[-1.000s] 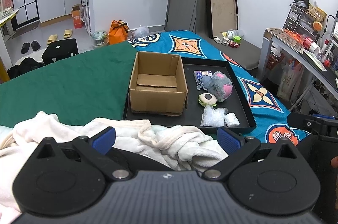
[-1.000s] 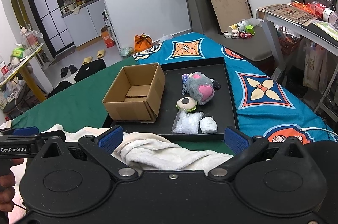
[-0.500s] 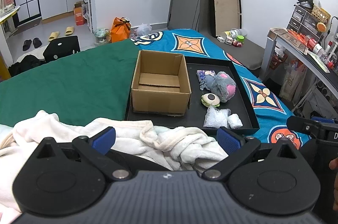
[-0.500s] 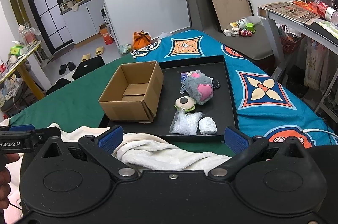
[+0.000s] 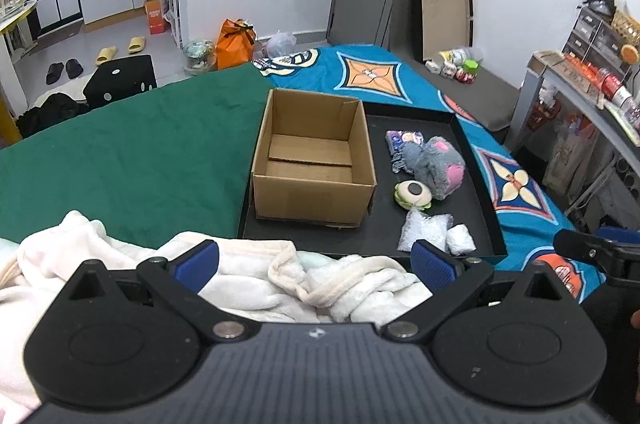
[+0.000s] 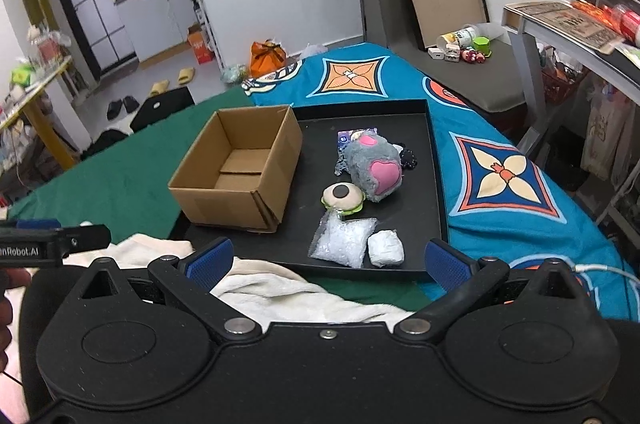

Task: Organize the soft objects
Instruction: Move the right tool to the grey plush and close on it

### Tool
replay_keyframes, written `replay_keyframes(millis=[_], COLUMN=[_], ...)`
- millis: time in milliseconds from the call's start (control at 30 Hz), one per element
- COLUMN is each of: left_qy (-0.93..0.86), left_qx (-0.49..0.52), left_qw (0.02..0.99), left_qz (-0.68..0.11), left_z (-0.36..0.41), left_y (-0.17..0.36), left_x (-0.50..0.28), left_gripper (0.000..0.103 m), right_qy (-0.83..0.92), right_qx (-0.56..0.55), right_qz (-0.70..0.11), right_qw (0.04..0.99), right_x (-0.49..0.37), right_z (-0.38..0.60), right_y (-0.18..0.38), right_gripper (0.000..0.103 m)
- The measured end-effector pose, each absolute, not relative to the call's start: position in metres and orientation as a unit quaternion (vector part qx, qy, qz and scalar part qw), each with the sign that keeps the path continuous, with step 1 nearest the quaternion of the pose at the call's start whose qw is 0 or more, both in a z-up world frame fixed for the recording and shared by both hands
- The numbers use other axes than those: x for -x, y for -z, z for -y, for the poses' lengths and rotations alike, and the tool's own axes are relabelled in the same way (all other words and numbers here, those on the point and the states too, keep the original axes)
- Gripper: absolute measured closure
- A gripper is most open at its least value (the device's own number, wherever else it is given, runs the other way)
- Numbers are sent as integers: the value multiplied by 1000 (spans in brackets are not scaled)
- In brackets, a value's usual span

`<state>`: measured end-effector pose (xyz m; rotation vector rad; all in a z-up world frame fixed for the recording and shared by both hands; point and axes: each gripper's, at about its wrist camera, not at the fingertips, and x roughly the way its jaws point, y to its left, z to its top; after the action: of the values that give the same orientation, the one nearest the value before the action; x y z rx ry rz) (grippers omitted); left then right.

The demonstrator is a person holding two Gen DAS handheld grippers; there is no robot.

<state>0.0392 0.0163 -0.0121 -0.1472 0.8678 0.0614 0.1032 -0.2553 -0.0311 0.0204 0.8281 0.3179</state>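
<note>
Both claws spread wide, left claw (image 5: 314, 262), right claw (image 6: 326, 260); black beads (image 6: 408, 156) beside plush (image 6: 374, 169) visible only in right view.

Left wrist view: low over white blanket (image 5: 280, 276), facing far toward cardboard box (image 5: 314, 159), nearly square-on. Right wrist view: from farther right, angled left, box (image 6: 240, 169) seen cornerwise. Both share the black tray (image 5: 476, 159) (image 6: 434, 159), set near.

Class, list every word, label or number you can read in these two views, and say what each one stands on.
"nRobot.AI": on the left gripper, its start cut off by the frame edge.
Orange carton on the floor: print too small to read.
Packets and bottles on the side desk: blurred, unreadable.
</note>
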Motion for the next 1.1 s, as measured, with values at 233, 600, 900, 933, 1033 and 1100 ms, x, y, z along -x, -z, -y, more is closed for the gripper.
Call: replay_keyframes(millis=[233, 600, 900, 933, 1033, 1100], left_qy=[-32, -34, -45, -47, -55, -56], left_qx=[72, 75, 85, 86, 88, 92], left_qw=[892, 880, 863, 861, 853, 848], left_qz=[-445, -468, -497, -499, -511, -518], left_z=[-19, -18, -29, -30, -33, -36], left_y=[27, 41, 52, 53, 57, 61], left_x=[-68, -108, -146, -150, -163, -170], left_gripper=[2, 2, 4, 4, 4, 6], right_qy=[-151, -149, -140, -139, -136, -134], right_qx=[-13, -13, -28, -28, -27, -29], right_qz=[-427, -456, -476, -478, -483, -488], right_qw=[891, 877, 868, 867, 865, 862], right_x=[-130, -172, -210, -214, -227, -236], right_z=[259, 256, 257, 257, 257, 256], right_y=[45, 65, 78, 80, 84, 86], right_gripper=[0, 0, 0, 0, 0, 0])
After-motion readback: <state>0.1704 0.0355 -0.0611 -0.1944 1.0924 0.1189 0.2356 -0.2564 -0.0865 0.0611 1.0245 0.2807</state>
